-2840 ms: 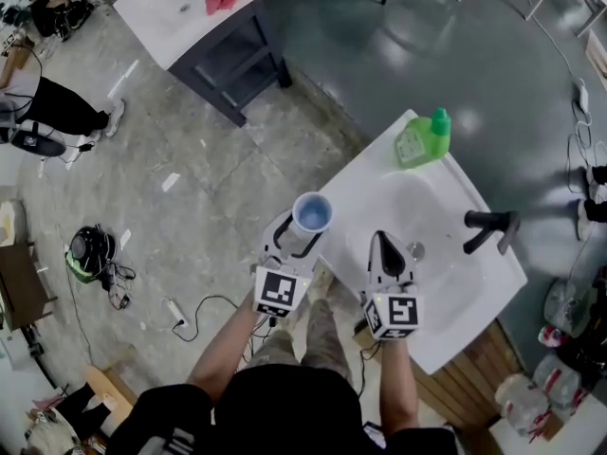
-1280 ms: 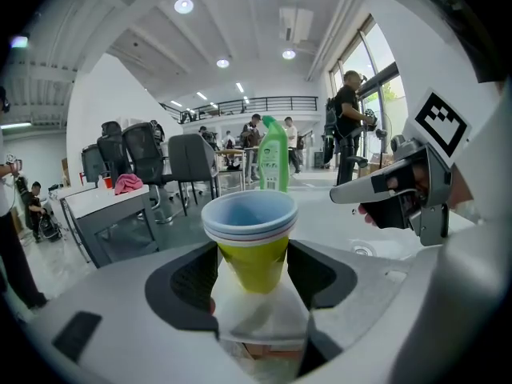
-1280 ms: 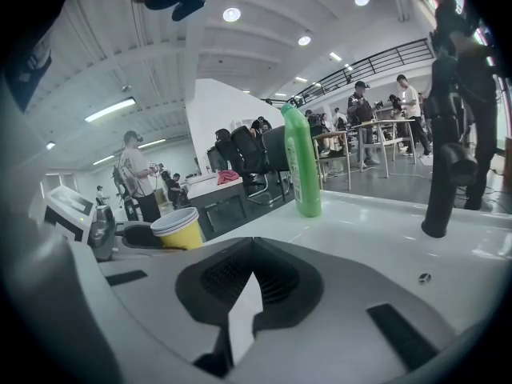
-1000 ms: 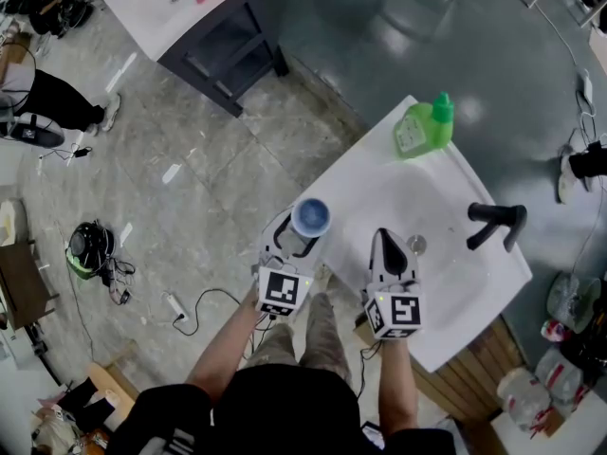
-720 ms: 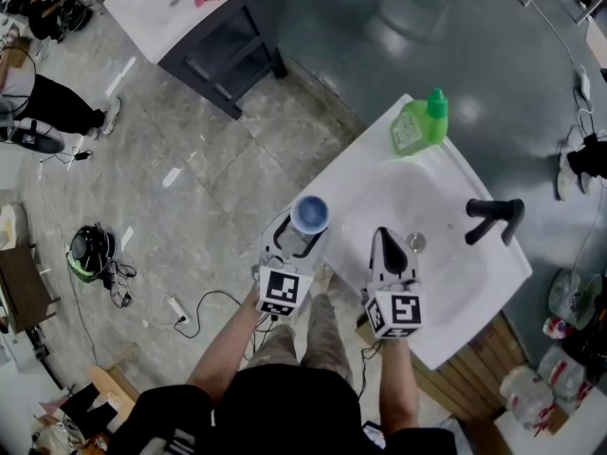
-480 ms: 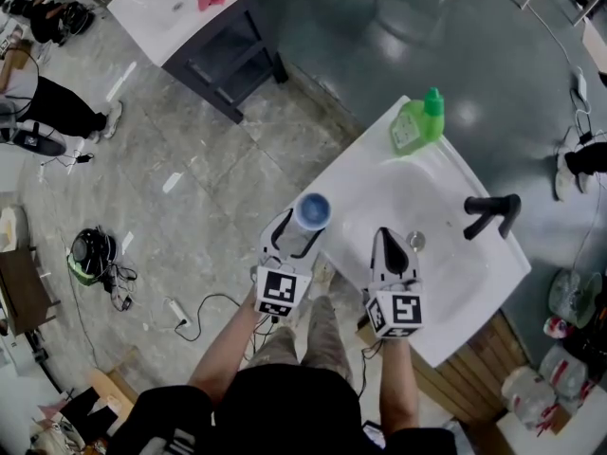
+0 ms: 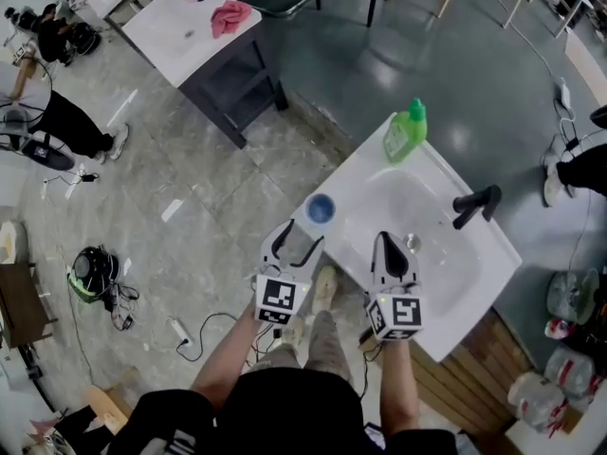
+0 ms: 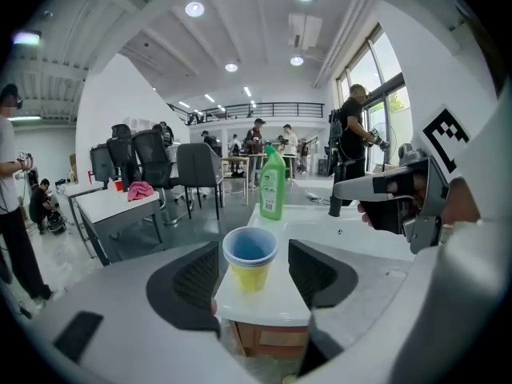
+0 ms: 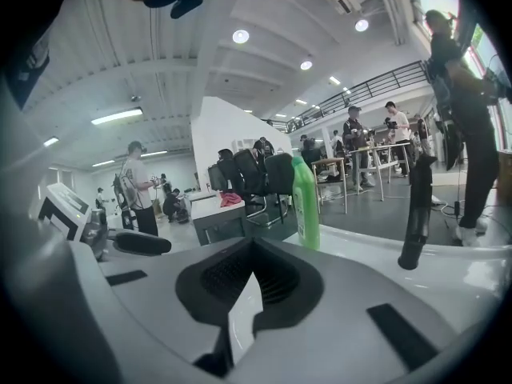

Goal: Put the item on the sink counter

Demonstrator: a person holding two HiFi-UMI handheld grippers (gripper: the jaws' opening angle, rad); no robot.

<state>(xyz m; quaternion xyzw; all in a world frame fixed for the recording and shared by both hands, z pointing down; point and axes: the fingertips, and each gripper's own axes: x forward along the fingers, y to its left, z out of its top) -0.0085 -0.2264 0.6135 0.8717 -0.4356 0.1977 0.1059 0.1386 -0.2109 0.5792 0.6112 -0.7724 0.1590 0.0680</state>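
A yellow paper cup with a blue inside stands upright on the near left corner of the white sink counter. My left gripper sits just behind it, open, with nothing in it. In the left gripper view the cup rests on the counter between the spread pads, touching neither. My right gripper hovers shut over the counter's front edge beside the basin. Its jaws hold nothing.
A green bottle stands at the counter's far corner and a black faucet at the right. A dark table with a white top carries a pink cloth. A person stands far left; cables lie on the floor.
The cup, held raised in my left gripper before, now stands on the counter's corner. The left gripper has opened and drawn back from it. The right gripper stays shut.
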